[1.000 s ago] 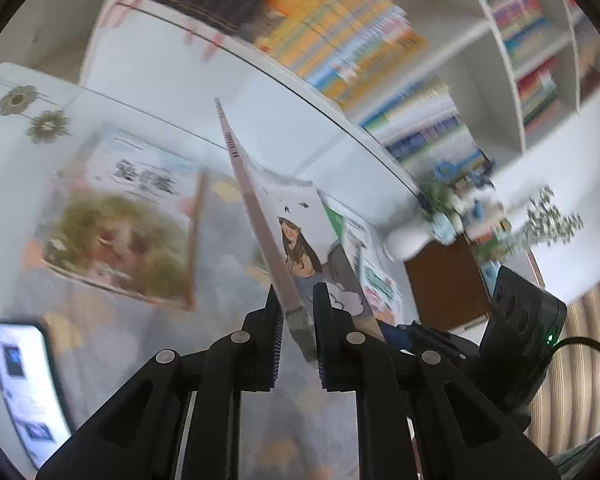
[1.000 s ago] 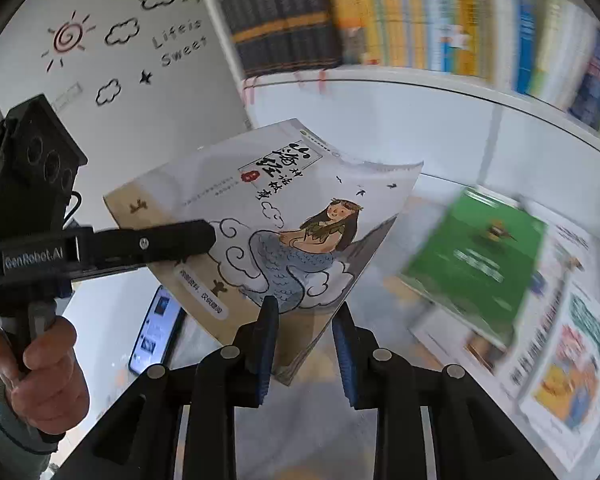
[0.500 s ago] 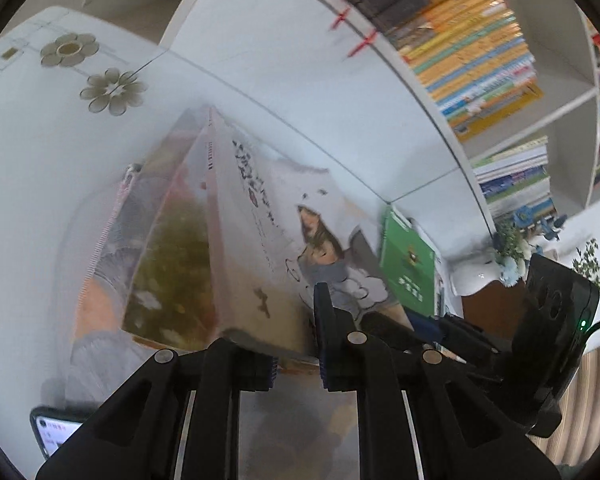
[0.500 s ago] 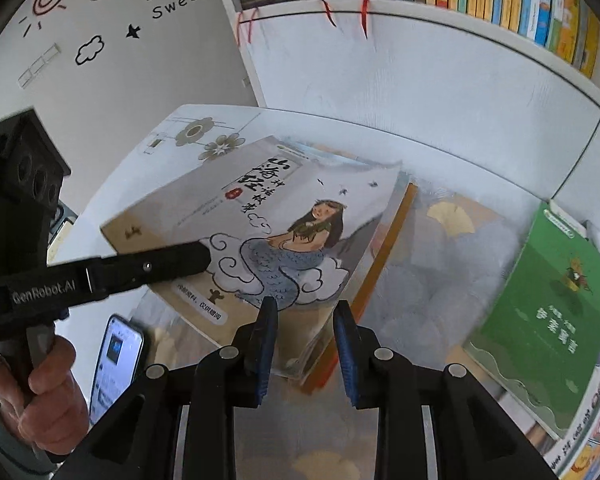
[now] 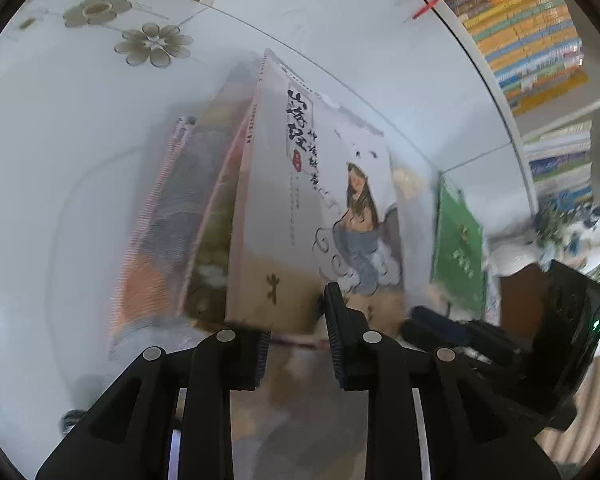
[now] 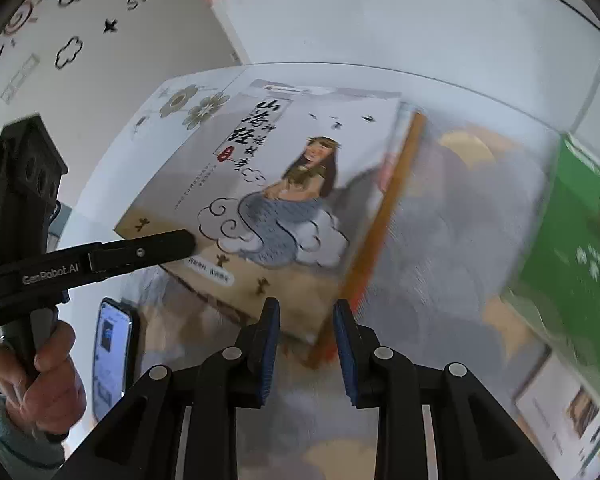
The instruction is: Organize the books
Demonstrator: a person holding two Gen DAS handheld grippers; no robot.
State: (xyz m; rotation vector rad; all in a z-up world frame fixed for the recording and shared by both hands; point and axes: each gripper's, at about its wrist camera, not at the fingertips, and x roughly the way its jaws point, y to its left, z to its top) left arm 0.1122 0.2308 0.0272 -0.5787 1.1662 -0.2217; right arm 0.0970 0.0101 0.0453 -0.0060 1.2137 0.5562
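Note:
A pale book with a mermaid drawing on its cover (image 5: 320, 208) (image 6: 276, 184) lies on top of another book with an orange spine (image 6: 392, 200) on the table. My left gripper (image 5: 296, 332) is open, its jaws spread at the mermaid book's near edge. My right gripper (image 6: 305, 332) is open, its jaws spread at the near corner of the stack. The left gripper's finger (image 6: 140, 254) shows in the right wrist view, over the book's left corner.
A green book (image 6: 576, 248) (image 5: 456, 248) lies to the right, with more picture books (image 6: 564, 404) beyond it. A phone (image 6: 110, 352) lies at the near left. Shelves of books (image 5: 528, 28) stand behind the white table (image 5: 60, 128).
The mermaid book, held tilted in the air by both grippers, came down flat onto the other book. Both grippers have opened and let it go.

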